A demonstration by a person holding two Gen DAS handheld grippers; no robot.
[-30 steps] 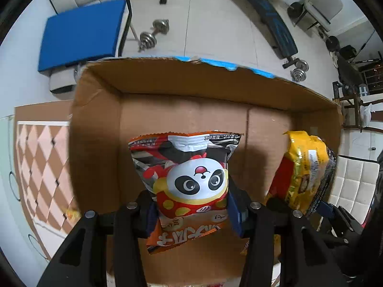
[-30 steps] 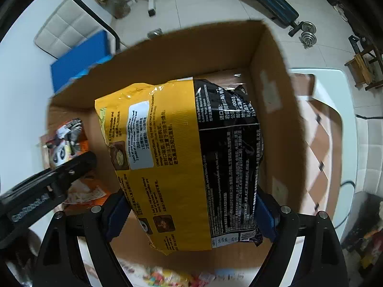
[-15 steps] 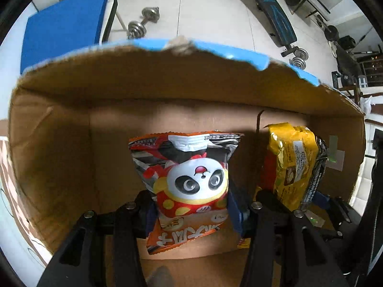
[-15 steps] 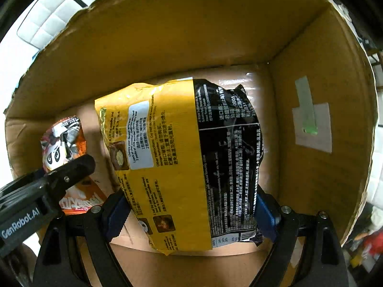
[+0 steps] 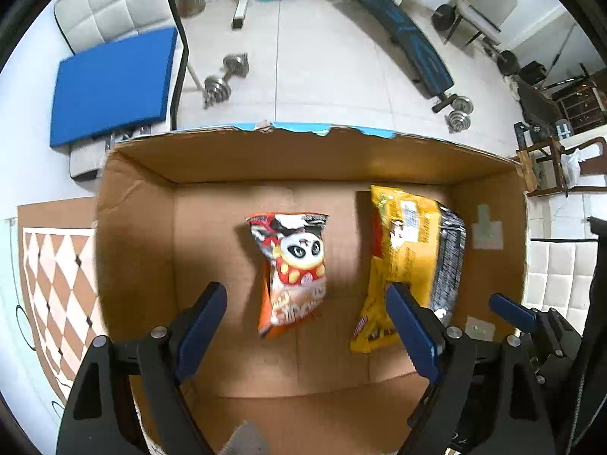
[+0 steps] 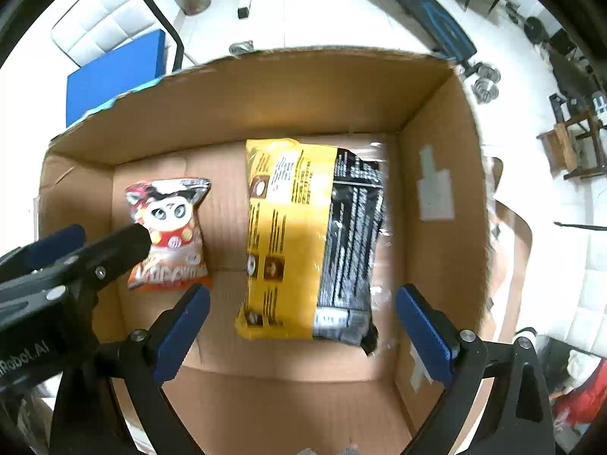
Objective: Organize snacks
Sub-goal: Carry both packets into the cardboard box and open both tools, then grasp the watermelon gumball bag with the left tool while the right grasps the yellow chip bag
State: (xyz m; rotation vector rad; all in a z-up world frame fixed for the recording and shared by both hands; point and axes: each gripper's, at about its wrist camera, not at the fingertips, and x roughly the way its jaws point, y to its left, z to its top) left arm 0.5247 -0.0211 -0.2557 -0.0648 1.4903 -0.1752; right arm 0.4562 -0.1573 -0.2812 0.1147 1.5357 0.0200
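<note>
An orange snack bag with a panda face point(image 5: 294, 269) lies on the floor of an open cardboard box point(image 5: 311, 155). A larger yellow and black snack pack point(image 5: 413, 258) lies to its right in the same box. My left gripper point(image 5: 307, 316) is open and empty above the panda bag. My right gripper point(image 6: 303, 320) is open and empty above the yellow pack point(image 6: 307, 242). The right wrist view also shows the panda bag point(image 6: 170, 227), the box point(image 6: 265, 91) and my left gripper's fingers point(image 6: 125, 242) at the left.
The box stands on a table with a brown diamond-pattern cloth point(image 5: 53, 284). Beyond it lie a white tiled floor, a blue padded seat point(image 5: 114, 83), dumbbells point(image 5: 224, 79) and a workout bench point(image 5: 409, 41).
Both grippers have opened and let go of their bags, which now lie on the box floor. Both grippers have pulled back up out of the box.
</note>
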